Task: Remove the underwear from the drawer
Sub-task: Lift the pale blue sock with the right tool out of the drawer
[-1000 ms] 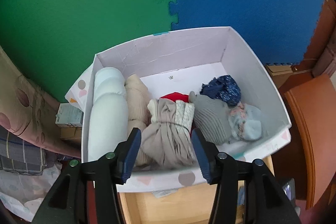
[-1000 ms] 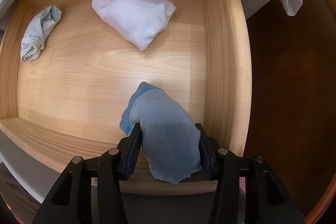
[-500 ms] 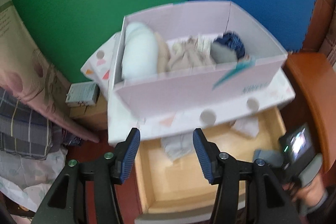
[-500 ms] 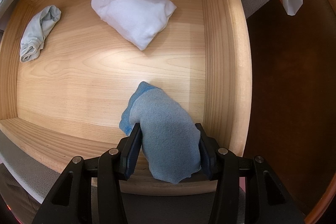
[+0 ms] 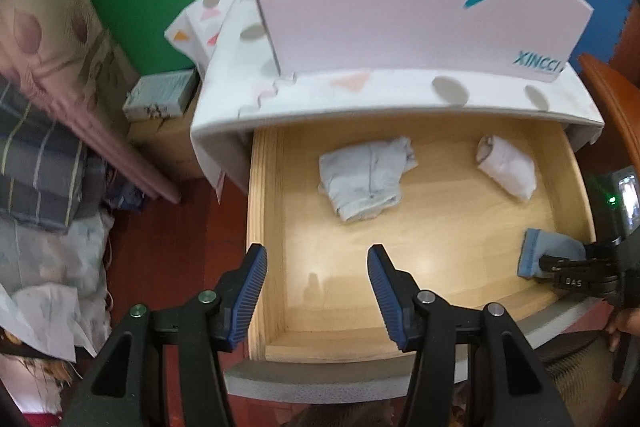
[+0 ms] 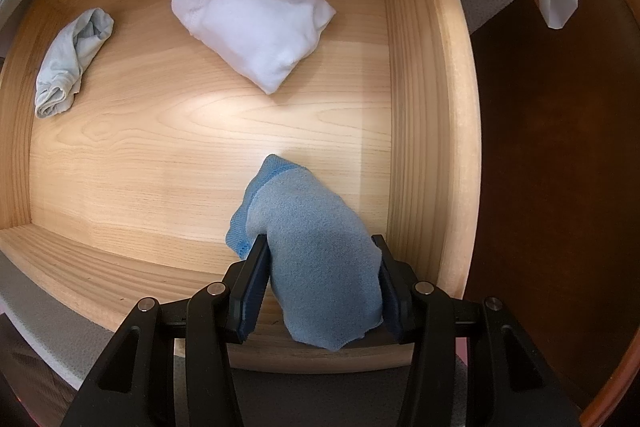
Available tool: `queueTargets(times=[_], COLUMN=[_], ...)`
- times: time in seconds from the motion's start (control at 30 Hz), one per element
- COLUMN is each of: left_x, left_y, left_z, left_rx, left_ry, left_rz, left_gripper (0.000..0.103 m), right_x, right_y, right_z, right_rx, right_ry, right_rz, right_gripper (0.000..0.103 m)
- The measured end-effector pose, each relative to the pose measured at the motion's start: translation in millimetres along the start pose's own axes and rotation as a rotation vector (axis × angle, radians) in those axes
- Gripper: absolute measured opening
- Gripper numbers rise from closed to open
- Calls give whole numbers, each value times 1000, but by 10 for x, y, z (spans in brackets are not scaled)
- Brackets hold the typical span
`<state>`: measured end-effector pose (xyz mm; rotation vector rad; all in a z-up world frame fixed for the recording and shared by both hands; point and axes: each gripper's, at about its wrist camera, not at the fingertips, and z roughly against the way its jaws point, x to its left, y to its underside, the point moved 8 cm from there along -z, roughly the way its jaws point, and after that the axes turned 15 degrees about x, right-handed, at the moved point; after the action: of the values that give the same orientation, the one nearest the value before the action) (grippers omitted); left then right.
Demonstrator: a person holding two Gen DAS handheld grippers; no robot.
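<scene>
Already the right tool (image 6: 320,283) is clamped on a blue piece of underwear (image 6: 312,247) low inside the wooden drawer (image 6: 424,107), not yet lifted out, while the left tool (image 5: 316,291) hangs half-open and empty above it, leaving the pale-blue bundle (image 5: 366,183) and white bundle (image 5: 506,169) inside.

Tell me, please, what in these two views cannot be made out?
- Left wrist view: the contents of the pink box are hidden by its near wall.
- Left wrist view: the drawer's back part is covered by the spotted white top.
- Right wrist view: the blue garment's lower end is hidden by the right hand-held gripper.
- Right wrist view: the pale garment's folds make its type unclear.
</scene>
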<state>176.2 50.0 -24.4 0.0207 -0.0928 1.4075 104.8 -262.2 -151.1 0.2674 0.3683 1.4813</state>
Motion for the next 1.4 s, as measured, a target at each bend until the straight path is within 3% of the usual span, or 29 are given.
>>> queueTargets(times=[0.13, 0.43, 0.57, 0.83, 1.13, 1.4], left_x=[49, 53, 100, 83, 60, 101], left_y=[22, 114, 142, 158, 159, 160], left_z=[-86, -335, -394, -259, -252, -258], left_rx=[-11, 31, 28, -63, -73, -71], left_ry=[4, 96, 65, -27, -6, 1], left_rz=[44, 100, 120, 119, 105, 129], left_gripper=[54, 54, 54, 54, 54, 54], right_x=[13, 57, 104, 139, 329, 430], right_y=[-4, 16, 31, 79, 236, 390], right_z=[13, 34, 74, 205, 509, 1121], right_rx=[0, -18, -37, -89, -163, -252], right_ry=[0, 22, 37, 35, 35, 13], right_rz=[0, 10, 15, 16, 51, 94], right_gripper=[46, 43, 41, 39, 39, 39])
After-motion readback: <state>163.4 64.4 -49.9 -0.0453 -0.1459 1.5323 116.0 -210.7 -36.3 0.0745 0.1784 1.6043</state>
